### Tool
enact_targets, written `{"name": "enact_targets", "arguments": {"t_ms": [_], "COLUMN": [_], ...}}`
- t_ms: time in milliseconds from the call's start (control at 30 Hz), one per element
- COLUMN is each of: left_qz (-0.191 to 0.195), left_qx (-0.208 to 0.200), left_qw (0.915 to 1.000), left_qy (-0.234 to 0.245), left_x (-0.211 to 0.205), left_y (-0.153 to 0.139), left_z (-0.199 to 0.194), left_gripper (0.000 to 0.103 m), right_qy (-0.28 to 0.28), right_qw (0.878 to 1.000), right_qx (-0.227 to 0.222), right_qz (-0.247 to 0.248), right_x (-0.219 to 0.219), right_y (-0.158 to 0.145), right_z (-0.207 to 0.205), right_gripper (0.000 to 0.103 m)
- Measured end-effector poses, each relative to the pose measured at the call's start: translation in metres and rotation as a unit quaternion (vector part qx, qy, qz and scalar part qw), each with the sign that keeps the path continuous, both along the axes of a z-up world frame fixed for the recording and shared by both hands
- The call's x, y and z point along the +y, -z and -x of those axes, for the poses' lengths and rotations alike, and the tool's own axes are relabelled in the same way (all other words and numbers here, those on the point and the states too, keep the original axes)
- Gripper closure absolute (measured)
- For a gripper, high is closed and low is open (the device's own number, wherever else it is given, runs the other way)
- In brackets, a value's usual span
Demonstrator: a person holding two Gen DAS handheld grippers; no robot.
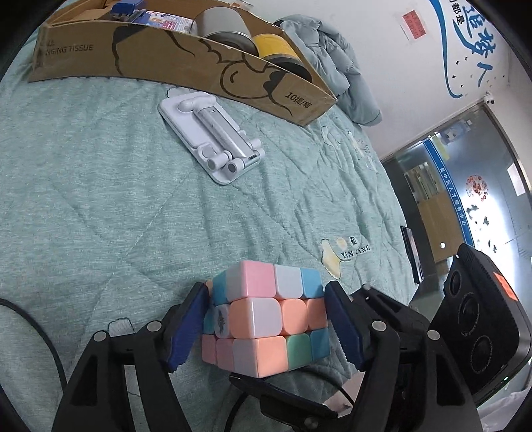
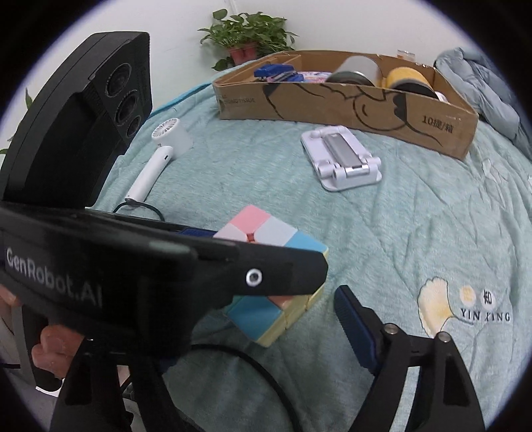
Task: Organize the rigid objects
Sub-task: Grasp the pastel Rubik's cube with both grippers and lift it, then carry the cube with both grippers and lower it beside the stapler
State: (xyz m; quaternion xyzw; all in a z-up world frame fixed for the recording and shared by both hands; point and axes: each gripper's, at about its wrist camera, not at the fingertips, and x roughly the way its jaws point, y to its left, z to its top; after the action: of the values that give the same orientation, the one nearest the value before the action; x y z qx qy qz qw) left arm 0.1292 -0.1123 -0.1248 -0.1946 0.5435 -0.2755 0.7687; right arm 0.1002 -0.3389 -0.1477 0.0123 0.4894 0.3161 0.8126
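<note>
Spread edge to edge with a teal quilted bed cover (image 1: 99, 199), giving soft ground where hard items lie flat and do not roll. Parked at the far side, a long low-walled cardboard box (image 1: 186, 56), evidently the collecting bin, already loaded with a grey spool (image 1: 222, 23), a yellow spool (image 1: 272, 45) and smaller odds and ends, with its low front wall easing drop-ins from this side. Just in front of that wall, not yet gathered, a folded white phone stand (image 1: 212, 139); off to one side in the right wrist view, well apart from it, a white handheld fan (image 2: 159, 156), also lying loose. Nearest, and plainly the item in hand: a pastel puzzle cube (image 1: 252, 352) on the quilt, turned corner-on. Straddled by the left claw (image 1: 266, 325), roughly half open, blue pads (image 1: 186, 332) seemingly bearing on the cube's two opposite sides, a grip suited to a stiff block that will not give. Close by on the cube's other side, the right claw (image 2: 266, 332), only one finger showing, spread about as far, holding nothing, seemingly waiting for the lift toward the box.
</note>
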Motion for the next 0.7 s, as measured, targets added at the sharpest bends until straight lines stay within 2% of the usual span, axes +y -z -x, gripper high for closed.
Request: {"name": "enact_targets", "arguments": {"t_ms": [133,300,700], "left_qz": [-0.013,-0.033,-0.05], "left_qx": [-0.009,-0.02,-0.079], "left_qw": [0.9999,0.9991,0.994], "left_qy": [-0.004,-0.015,-0.056], "left_x": [0.002,0.016,0.041], "left_y": [-0.001,-0.006,-0.042], "left_z": [-0.004,-0.002,-0.014], "left_gripper": [0.034,0.034,0.034], "right_qy": [-0.005,-0.016,-0.054], "right_qw": [1.0,1.0,0.995], "right_qx": [-0.013,-0.014,-0.084], "right_qz": [0.018,0.008,-0.002], "right_x": [0.011,0.022,0.045], "right_y": [0.001,0.0,-0.028], "right_z": [-0.004,-0.012,-0.031], "right_gripper": [0.032,0.032,0.032]}}
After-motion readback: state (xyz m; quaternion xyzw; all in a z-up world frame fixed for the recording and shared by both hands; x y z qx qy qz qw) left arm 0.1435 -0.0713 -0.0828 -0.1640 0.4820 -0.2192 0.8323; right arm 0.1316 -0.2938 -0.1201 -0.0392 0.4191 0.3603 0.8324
